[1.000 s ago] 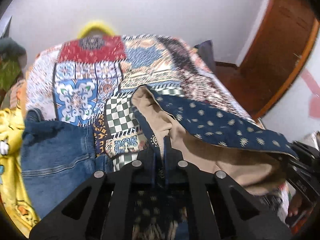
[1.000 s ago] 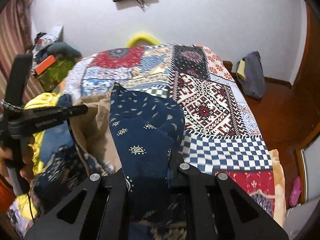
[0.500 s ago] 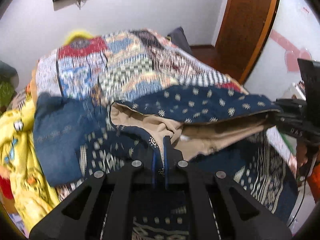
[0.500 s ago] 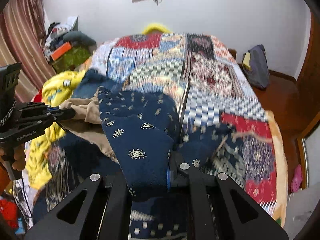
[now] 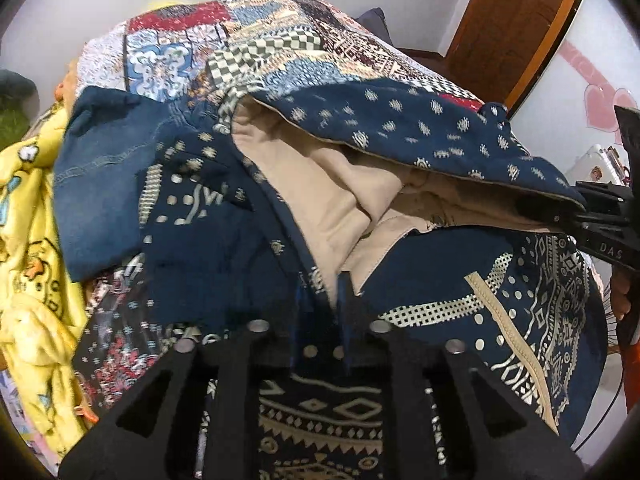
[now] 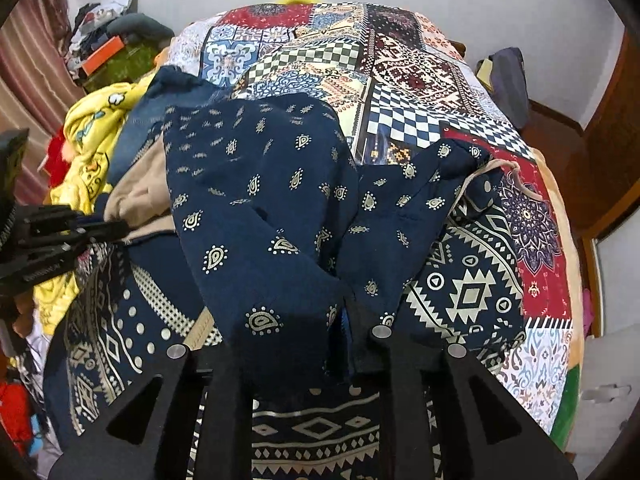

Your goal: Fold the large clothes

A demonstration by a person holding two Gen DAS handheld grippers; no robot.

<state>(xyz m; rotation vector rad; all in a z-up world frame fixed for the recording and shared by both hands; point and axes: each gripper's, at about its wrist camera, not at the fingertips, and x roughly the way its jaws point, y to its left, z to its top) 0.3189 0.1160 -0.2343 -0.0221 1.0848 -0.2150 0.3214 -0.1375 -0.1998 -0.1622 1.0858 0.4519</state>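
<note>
A navy printed garment [image 6: 256,184] with a beige lining [image 5: 320,184] lies on the patchwork bedspread [image 6: 416,76], its upper part folded over toward me. My left gripper [image 5: 320,300] points down at the near left edge of the fold. Its jaws are opening, and a gap shows between them with cloth lying in it. It also shows in the right wrist view as my left gripper [image 6: 116,232]. My right gripper [image 6: 340,320] is at the near right edge, jaws opening. Navy cloth drapes over one finger and its creases still gather at the tips.
Blue jeans [image 5: 108,184] and a yellow cartoon blanket [image 5: 28,240] lie heaped at the bed's left. A cluttered shelf [image 6: 108,44] stands at far left. A dark bag [image 6: 508,76] sits on the floor by the wooden door [image 5: 512,20].
Both grippers came toward the near end of the bed and lower, drawing the fold over the garment's patterned lower part. The left fingers have parted.
</note>
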